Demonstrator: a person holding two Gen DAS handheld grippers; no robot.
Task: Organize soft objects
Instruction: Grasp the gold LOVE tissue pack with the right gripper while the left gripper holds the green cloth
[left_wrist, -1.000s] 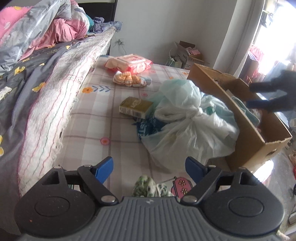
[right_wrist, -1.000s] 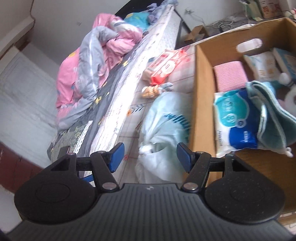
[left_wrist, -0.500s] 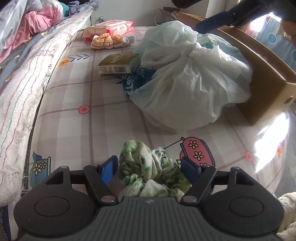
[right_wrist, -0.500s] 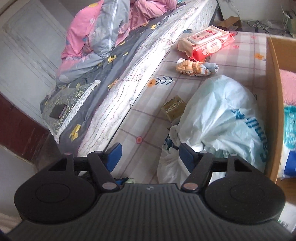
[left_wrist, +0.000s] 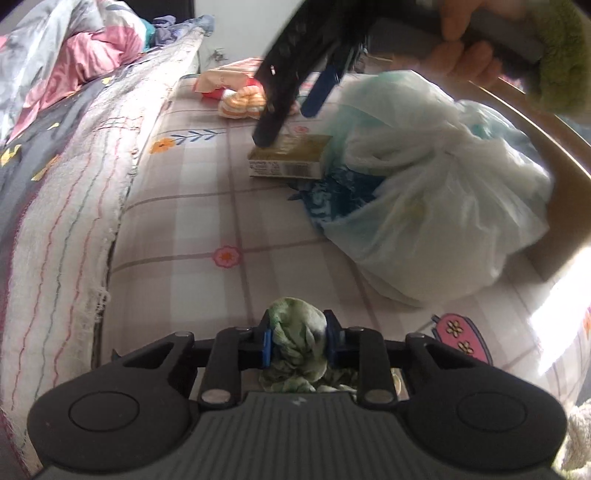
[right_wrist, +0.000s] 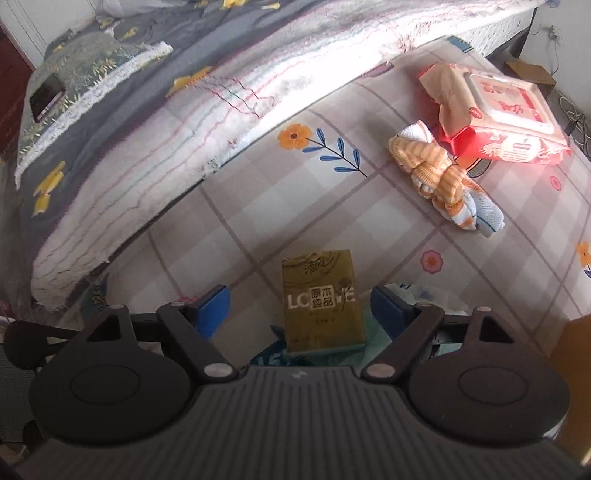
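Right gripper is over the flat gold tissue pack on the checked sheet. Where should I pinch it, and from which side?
Come straight down from above and pinch the flat gold tissue pack across its two long edges. It lies flat with its narrow width between the open right gripper, so that width should fit. Its near end rests on the white plastic bag, so grip mid-length, probably clear of the bag.

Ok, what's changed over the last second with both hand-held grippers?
The left hand-held gripper dropped to the green cloth and closed on it. The right hand-held gripper swung away from the cardboard box, down over the gold tissue pack, jaws open around it, not gripping. The plastic bag, striped socks and wipes pack stayed put.
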